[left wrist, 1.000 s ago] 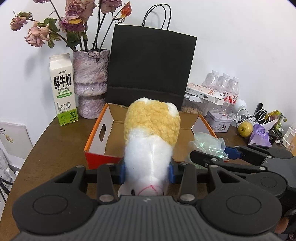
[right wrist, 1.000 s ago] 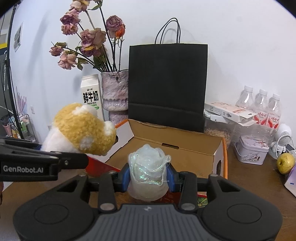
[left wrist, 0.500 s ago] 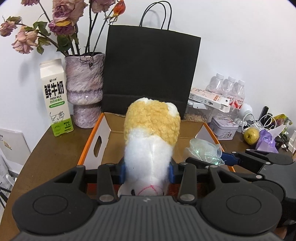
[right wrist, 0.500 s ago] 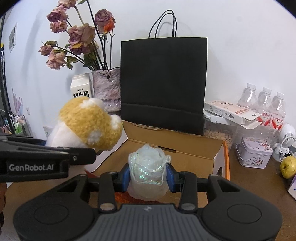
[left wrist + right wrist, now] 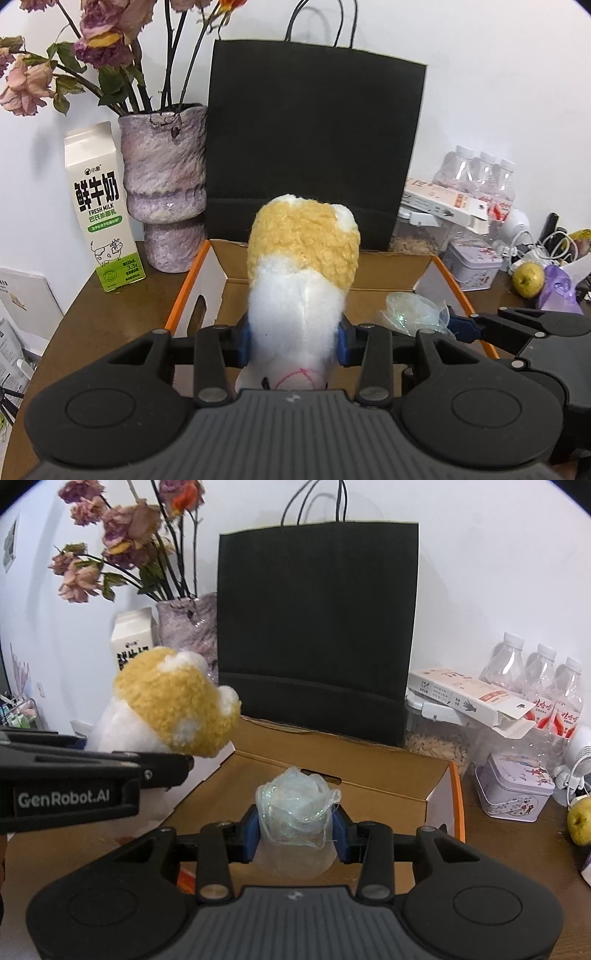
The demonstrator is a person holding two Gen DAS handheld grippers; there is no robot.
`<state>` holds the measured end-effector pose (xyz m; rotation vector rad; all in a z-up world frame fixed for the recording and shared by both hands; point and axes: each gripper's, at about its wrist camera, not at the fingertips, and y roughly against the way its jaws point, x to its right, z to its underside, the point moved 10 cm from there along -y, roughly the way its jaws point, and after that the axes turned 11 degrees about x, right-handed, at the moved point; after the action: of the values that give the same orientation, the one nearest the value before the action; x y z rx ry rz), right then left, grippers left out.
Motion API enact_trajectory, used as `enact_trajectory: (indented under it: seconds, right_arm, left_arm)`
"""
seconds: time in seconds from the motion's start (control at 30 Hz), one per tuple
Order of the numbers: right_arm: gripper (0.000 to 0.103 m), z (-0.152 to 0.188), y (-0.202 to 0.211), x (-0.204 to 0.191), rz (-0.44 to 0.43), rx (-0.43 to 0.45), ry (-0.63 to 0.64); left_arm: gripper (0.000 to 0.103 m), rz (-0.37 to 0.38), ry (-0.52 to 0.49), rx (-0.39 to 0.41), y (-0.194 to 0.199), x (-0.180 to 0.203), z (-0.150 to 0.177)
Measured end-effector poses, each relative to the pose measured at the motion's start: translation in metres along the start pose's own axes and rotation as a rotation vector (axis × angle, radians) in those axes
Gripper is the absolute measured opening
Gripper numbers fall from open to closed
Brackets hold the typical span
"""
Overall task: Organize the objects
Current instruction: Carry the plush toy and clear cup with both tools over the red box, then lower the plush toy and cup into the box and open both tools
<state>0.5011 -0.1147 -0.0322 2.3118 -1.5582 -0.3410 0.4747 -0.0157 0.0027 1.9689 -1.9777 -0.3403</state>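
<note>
- My left gripper has its blue pads clamped on the white body of a plush toy, whose yellow-and-white end pokes out ahead over the box.
- My right gripper is clamped on a translucent, iridescent gauzy bundle — I think it is a fabric flower, though the fisheye view leaves me unsure.
- Both loads hang above the open cardboard box, which has orange edges and a cut-out handle in its white left wall; from the right wrist view the bundle sits over the box's brown floor.
- From the left wrist view, the right gripper comes in from the right edge with the bundle over the box's right part; the two grippers are near each other, side by side.
- Behind the box stands a black paper bag against the wall — beside it a purple vase of dried roses and a milk carton.
- To the right on the table I see water bottles, a small tin and a yellowish fruit.
</note>
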Motion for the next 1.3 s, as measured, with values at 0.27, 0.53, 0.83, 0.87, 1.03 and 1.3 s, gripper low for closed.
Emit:
enact_trajectory:
  seconds: [0.27,0.53,0.83,0.87,1.03,1.3]
  right_arm:
    - [0.039,0.013,-0.027,0.012,0.019,-0.049,-0.015]
    - [0.047,0.022,-0.039,0.017,0.03,-0.07,-0.018]
    - [0.085,0.024,-0.042,0.018,0.038,-0.067,-0.014]
    - [0.088,0.024,-0.042,0.018,0.04,-0.065,-0.014]
    - [0.103,0.021,-0.038,0.021,0.053,-0.053,-0.018]
    - [0.103,0.018,-0.03,0.022,0.066,-0.044,-0.011]
  left_arm:
    - [0.043,-0.027,0.007,-0.042,-0.032,-0.014,0.01]
    - [0.047,-0.032,0.01,-0.073,-0.051,-0.017,0.019]
    - [0.076,-0.021,-0.007,-0.04,-0.05,-0.013,0.014]
    - [0.081,-0.022,-0.007,-0.039,-0.049,-0.013,0.014]
    - [0.099,-0.024,-0.001,-0.028,-0.046,-0.012,0.012]
    - [0.103,-0.026,-0.009,-0.019,-0.036,-0.008,0.01]
